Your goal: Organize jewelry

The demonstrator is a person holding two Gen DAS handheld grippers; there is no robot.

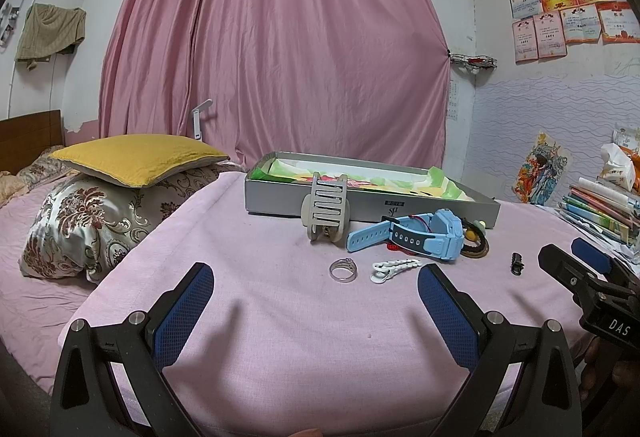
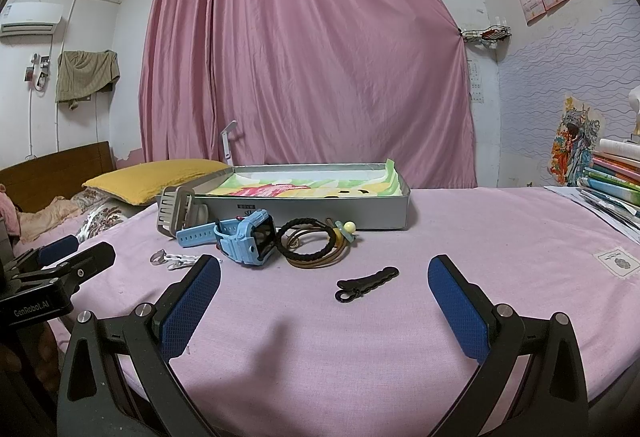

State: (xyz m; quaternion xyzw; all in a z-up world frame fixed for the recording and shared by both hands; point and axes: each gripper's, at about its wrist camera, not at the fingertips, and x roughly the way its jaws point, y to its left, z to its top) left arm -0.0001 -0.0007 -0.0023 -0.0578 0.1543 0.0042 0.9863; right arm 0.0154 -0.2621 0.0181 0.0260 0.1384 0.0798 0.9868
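On the pink cloth lie a silver ring (image 1: 343, 270), a white hair clip (image 1: 394, 268), a blue watch (image 1: 416, 235), a grey claw clip (image 1: 326, 208), black and brown cords (image 2: 316, 243) and a black hair clip (image 2: 366, 284). Behind them stands a shallow grey box (image 1: 372, 205), open, with a colourful lining; the box (image 2: 320, 215) also shows in the right wrist view. My left gripper (image 1: 316, 291) is open and empty, just short of the ring. My right gripper (image 2: 324, 283) is open and empty, its jaws either side of the black clip.
A yellow pillow (image 1: 136, 157) on a floral cushion lies at the left on the bed. A stack of books (image 1: 600, 209) sits at the right edge. A pink curtain (image 1: 280, 37) hangs behind. The right gripper's body (image 1: 592, 289) shows at the right in the left wrist view.
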